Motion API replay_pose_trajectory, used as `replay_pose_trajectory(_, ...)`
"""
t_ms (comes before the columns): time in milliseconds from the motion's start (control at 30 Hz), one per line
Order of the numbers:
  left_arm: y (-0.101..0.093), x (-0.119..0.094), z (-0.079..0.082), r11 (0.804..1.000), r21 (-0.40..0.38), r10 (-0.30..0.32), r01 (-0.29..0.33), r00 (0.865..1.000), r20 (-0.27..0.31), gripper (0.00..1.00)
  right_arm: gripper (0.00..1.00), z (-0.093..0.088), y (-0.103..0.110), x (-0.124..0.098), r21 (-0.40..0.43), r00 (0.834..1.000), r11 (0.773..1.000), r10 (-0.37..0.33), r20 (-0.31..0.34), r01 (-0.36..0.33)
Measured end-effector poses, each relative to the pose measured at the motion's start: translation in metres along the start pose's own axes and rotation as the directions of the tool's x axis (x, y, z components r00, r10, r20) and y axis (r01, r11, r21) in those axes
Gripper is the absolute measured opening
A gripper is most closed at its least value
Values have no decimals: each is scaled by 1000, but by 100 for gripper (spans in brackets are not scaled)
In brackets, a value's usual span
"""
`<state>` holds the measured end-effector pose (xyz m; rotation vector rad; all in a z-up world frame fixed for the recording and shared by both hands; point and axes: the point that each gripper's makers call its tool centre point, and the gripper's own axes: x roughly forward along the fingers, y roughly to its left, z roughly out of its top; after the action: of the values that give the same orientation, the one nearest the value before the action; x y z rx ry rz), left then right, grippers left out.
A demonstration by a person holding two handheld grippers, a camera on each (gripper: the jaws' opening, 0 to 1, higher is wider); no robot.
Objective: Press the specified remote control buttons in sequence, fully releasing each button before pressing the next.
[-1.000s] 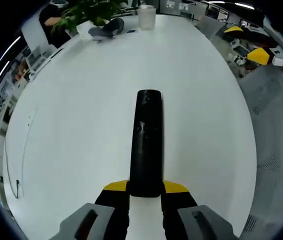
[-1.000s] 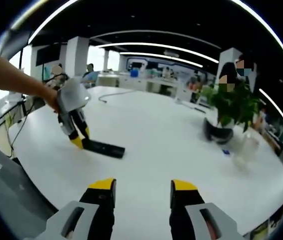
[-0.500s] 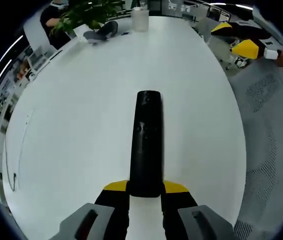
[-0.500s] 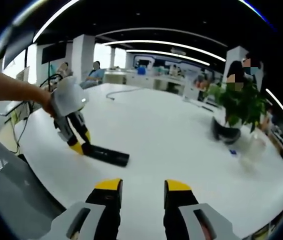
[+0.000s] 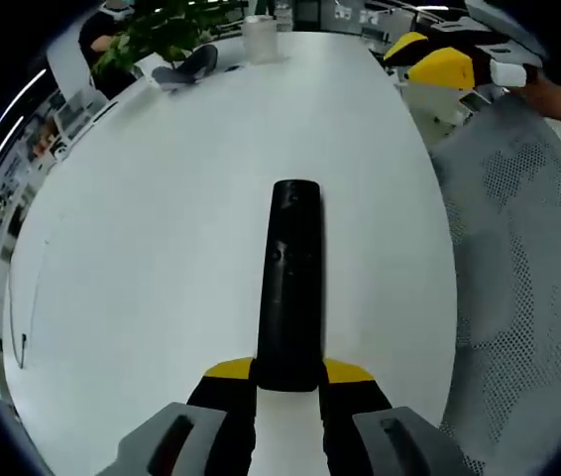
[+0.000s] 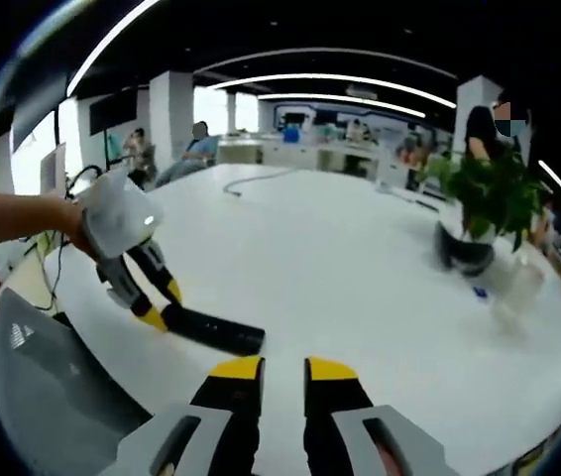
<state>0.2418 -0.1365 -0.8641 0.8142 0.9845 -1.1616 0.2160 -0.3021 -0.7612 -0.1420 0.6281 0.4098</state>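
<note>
Gleaming white table (image 6: 360, 258), open-plan office.

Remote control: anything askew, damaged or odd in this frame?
Nothing stands out. The remote control lies flat on the white table, its near end clamped in the left tool. The right tool is nearly closed on nothing. Potted plant stands upright, no spills.
</note>
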Motion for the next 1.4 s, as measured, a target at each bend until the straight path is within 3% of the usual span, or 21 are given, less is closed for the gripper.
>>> replay_pose_trajectory(367, -27, -2, 0, 999, -41, 16, -14, 999, 51, 23, 0, 25, 17, 27, 19, 998, 998, 63, 19, -63)
replay_pose_trajectory(467, -31, -2, -1, 999, -50, 18, -14, 998, 63, 23, 0, 24, 20, 34, 45, 997, 996, 78, 10, -79)
replay_pose_trajectory(533, -34, -2, 0, 999, -52, 17, -14, 998, 67, 23, 0, 21, 24, 38, 117, 994, 987, 111, 13, -112)
replay_pose_trajectory(633, -40, -2, 1, 998, -58, 23, -20, 997, 68, 23, 0, 9, 23, 43, 198, 990, 972, 135, -35, -126)
replay_pose_trajectory(767, -50, -2, 3, 997, -68, 30, -23, 995, 98, 23, 0, -2, 23, 44, 247, 986, 960, 151, -75, -128)
replay_pose_trajectory(900, -62, -1, 5, 997, -72, 29, -19, 990, 138, 23, 0, -25, 28, 49, 307, 961, 942, 199, -192, -134)
replay_pose_trajectory(967, -66, 0, 6, 998, -67, 26, -16, 988, 154, 23, 0, -36, 28, 50, 311, 950, 944, 189, -249, -106)
replay_pose_trajectory(1100, -72, 1, 7, 999, -53, 17, -8, 983, 181, 23, 0, -43, 25, 52, 330, 943, 940, 183, -280, -85)
replay_pose_trajectory(1267, -78, 0, 6, 999, -36, 0, 9, 969, 248, 23, 0, -59, 27, 48, 426, 905, 904, 216, -366, -43)
replay_pose_trajectory(1367, -79, -1, 7, 999, -45, 1, 13, 957, 289, 23, 0, -69, 33, 46, 481, 871, 876, 264, -415, -36)
replay_pose_trajectory(1400, -80, -1, 8, 999, -46, 1, 15, 949, 315, 23, 0, -70, 35, 46, 487, 866, 872, 272, -419, -38)
